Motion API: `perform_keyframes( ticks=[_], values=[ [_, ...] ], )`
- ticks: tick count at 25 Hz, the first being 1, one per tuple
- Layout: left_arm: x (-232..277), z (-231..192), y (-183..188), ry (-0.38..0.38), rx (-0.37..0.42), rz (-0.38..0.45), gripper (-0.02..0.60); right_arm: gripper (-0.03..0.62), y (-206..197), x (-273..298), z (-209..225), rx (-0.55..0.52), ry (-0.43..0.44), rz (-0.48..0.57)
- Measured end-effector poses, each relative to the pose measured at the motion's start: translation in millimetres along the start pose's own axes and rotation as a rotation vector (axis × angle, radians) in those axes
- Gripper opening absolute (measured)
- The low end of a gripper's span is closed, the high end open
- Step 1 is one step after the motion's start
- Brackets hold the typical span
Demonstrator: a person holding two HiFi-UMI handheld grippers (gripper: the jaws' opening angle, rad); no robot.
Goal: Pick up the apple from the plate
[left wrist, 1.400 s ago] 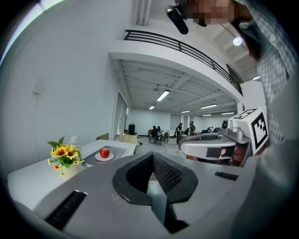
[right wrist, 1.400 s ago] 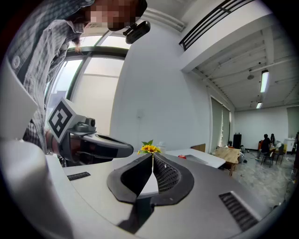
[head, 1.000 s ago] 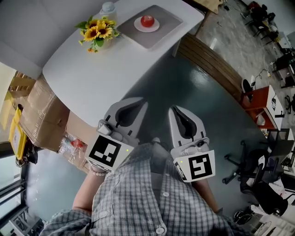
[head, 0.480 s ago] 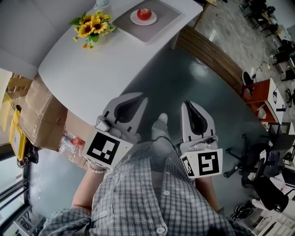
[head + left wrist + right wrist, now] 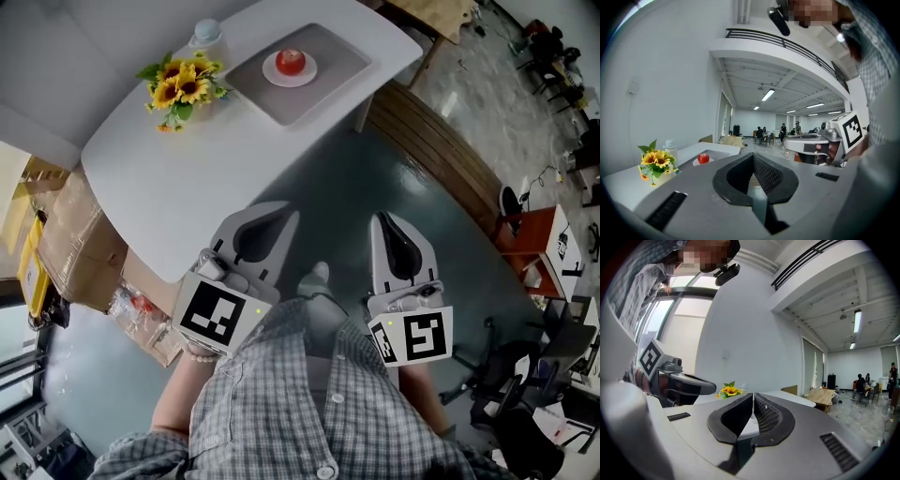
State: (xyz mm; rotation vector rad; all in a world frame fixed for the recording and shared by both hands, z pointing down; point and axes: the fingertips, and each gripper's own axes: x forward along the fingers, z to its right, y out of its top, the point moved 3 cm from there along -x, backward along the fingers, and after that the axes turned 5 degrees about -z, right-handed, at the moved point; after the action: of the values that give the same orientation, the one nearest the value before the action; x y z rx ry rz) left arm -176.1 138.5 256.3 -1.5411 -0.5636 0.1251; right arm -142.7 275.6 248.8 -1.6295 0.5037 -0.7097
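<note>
bottle [image 5: 670,146]: lower part behind sunflowers [image 5: 655,161] | distant people [image 5: 764,133]: too small | cardboard box [image 5: 75,239]: partly under table [image 5: 187,159]

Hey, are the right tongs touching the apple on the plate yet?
Apart. The head view shows the right tongs over the floor, short of the table, with the apple on its plate far across it.

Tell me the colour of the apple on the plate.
Red apple, clearest in the head view.

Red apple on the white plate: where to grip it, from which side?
Probably grip the small red apple across its round middle, coming level from the near edge of the white table: it sits alone on the round white plate, and the yellow sunflowers stand to its left.
</note>
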Motion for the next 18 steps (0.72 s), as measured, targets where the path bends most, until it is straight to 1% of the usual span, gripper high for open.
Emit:
perform_keyframes(
  ticks=[8,12,18],
  values=[
    [53.0,10.1,17.7,0.086,-0.034,0.018,0.009,0.026,3.4,26.3,55.7,-0.054,0.111,0.015],
    [75.7,15.4,23.6,0.120,-0.026,0.025,0.009,0.026,-0.5,31.0,79.8,-0.064,0.143,0.019],
    [86.3,14.0,26.7,0.157,-0.016,0.017,0.009,0.026,-7.1,44.5,87.8,-0.047,0.193,0.014]
  ],
)
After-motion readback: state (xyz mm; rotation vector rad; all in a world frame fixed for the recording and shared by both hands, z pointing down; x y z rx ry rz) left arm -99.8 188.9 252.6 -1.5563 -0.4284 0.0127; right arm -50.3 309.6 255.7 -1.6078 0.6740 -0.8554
